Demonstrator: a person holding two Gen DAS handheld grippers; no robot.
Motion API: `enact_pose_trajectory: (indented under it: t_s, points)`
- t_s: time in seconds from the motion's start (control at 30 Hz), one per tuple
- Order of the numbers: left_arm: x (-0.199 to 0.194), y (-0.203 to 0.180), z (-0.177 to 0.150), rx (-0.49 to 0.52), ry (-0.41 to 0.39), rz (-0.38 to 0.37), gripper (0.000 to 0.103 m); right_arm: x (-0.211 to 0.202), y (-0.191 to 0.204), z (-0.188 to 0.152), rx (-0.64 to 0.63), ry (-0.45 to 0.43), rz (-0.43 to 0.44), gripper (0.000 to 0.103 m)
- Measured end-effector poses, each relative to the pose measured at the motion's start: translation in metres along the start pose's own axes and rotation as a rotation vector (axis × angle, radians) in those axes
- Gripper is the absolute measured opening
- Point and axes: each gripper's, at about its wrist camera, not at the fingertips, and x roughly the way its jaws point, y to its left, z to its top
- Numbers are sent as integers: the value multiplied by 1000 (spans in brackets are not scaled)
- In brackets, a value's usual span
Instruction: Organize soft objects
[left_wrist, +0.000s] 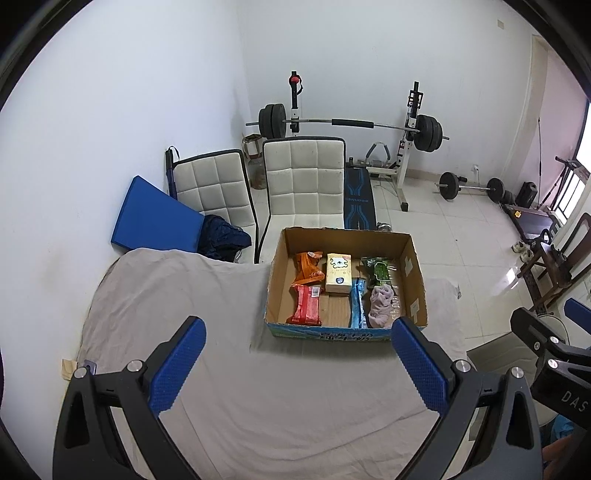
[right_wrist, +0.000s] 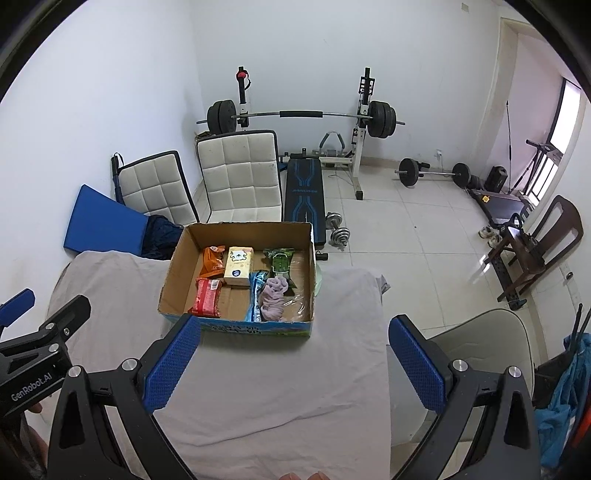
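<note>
Both of your grippers, left gripper (left_wrist: 297, 365) and right gripper (right_wrist: 295, 363), hover spread wide and empty over the cloth-covered table (left_wrist: 184, 295). All soft packets and the lilac cloth (left_wrist: 380, 304) sit inside the cardboard box (left_wrist: 415, 273) near the table's far edge. Lower straight in from above and pinch gently.
</note>
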Motion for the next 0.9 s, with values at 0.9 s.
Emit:
enact_pose_trajectory:
  t_s: [0.9]
  points:
    - [0, -2, 1, 8, 0, 5, 103, 5, 2, -7, -5, 6, -11, 103]
